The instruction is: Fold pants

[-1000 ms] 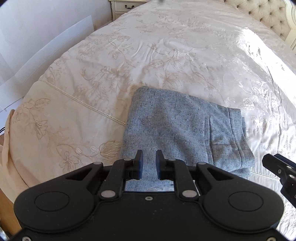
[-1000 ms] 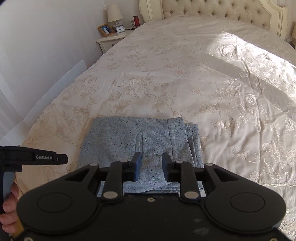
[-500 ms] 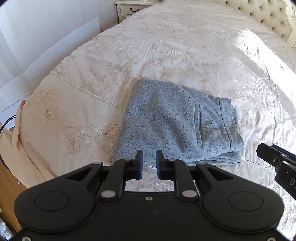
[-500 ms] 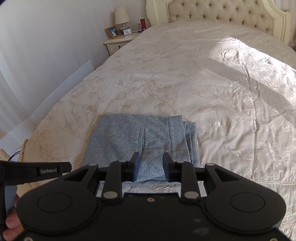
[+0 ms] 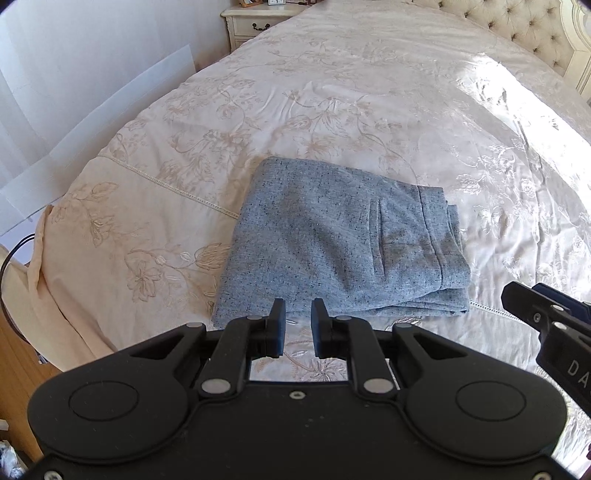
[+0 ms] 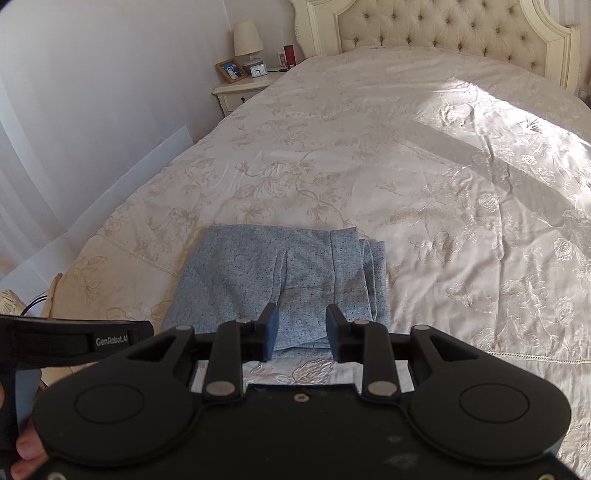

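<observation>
The grey-blue speckled pants (image 5: 332, 243) lie folded into a flat stack near the foot of the bed (image 5: 332, 92); they also show in the right wrist view (image 6: 273, 280). My left gripper (image 5: 297, 317) hovers over the stack's near edge, above it, slightly open and empty. My right gripper (image 6: 300, 325) is open and empty, just short of the stack's near edge. The right gripper's body shows at the left wrist view's right edge (image 5: 546, 317).
The cream embroidered bedspread (image 6: 406, 166) covers the whole bed. A tufted headboard (image 6: 443, 29) stands at the far end. A nightstand (image 6: 243, 92) with a lamp, photo frame and clock is at the far left. The bed's left edge drops off to the floor (image 5: 22, 354).
Both grippers have drawn back and up from the folded pants, so the stack sits farther ahead. The pants have not moved.
</observation>
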The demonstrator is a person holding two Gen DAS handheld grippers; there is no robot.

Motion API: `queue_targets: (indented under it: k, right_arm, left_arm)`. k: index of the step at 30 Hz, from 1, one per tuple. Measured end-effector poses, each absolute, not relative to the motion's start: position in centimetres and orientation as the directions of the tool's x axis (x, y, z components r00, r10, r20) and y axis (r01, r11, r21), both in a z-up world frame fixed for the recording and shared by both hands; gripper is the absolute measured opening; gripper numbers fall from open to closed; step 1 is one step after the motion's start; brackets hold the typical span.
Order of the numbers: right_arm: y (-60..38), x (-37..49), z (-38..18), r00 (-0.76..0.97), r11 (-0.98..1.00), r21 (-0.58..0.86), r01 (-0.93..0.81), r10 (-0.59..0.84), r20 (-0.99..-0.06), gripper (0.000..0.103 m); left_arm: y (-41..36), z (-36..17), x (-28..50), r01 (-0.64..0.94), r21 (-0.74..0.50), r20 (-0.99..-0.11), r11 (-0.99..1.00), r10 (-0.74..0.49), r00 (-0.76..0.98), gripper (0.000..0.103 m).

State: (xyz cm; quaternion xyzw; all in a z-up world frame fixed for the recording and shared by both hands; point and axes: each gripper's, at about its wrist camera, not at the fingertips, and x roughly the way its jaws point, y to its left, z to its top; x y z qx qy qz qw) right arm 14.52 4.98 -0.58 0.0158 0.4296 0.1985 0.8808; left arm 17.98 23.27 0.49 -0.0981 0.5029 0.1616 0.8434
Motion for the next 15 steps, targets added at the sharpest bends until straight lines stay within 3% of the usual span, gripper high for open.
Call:
queue_targets:
  k: [15]
  right_arm:
    - [4.94,14.42,-0.63,0.557,0.922,0.202,-0.329,0.363,-0.747,0.031]
  left_arm:
    - [23.02,0.36,17.82,-0.377,0.002,-0.884,0.926,0.178,0.432,0.023]
